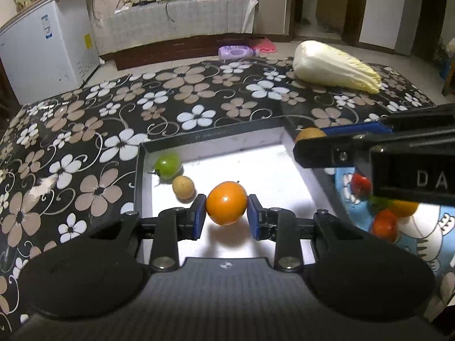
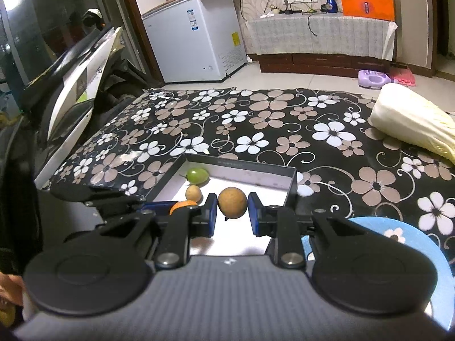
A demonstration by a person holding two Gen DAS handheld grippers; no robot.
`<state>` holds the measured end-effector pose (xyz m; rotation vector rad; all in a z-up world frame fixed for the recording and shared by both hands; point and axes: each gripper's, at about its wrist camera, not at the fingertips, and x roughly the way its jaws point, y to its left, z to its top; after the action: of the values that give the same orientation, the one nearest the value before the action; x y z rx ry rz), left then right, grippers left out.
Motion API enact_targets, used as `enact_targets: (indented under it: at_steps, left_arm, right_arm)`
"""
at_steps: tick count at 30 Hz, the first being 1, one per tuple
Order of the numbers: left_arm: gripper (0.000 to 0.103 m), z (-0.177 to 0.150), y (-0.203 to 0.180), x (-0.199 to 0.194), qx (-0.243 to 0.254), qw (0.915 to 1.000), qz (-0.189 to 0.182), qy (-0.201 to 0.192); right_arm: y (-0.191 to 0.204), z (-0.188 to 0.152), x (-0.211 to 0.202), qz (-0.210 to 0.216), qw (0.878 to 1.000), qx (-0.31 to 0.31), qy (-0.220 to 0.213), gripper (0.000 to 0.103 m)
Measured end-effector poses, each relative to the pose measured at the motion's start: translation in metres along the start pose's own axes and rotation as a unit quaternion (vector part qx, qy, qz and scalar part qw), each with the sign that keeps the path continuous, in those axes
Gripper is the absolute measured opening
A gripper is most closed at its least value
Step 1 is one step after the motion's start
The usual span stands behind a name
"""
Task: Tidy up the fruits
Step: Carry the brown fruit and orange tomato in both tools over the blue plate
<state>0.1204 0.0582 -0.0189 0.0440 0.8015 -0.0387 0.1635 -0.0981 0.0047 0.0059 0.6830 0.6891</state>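
Observation:
My left gripper (image 1: 226,213) is shut on an orange fruit (image 1: 226,207) and holds it above the white floor of a black-walled box (image 1: 216,135). A green fruit (image 1: 168,164) and a small tan fruit (image 1: 183,187) lie in the box's far left corner. My right gripper (image 2: 232,212) is shut on a round brown fruit (image 2: 232,202) over the same box (image 2: 250,167); the green fruit (image 2: 196,175) and the tan one (image 2: 193,193) show beyond it. The right gripper's arm (image 1: 378,147) crosses the left wrist view at right.
A blue cartoon plate (image 1: 421,227) right of the box holds red and orange fruits (image 1: 384,224). A napa cabbage (image 1: 335,66) lies on the flowered tablecloth at the far right. A white freezer (image 2: 196,34) and a scooter (image 2: 74,65) stand beyond the table's left side.

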Motion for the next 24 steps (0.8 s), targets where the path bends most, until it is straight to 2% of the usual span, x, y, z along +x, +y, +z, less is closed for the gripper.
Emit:
enact_targets:
  at_steps: [14, 24]
  left_arm:
    - [0.036, 0.003, -0.030, -0.019, 0.011, 0.9997, -0.017, -0.014]
    - [0.036, 0.005, -0.071, -0.020, 0.031, 0.9974, -0.060, -0.023]
  right_arm:
    - [0.001, -0.013, -0.043, -0.003, 0.999, 0.005, -0.032, 0.027]
    - [-0.045, -0.026, -0.069, -0.067, 0.996, 0.042, -0.036, 0.027]
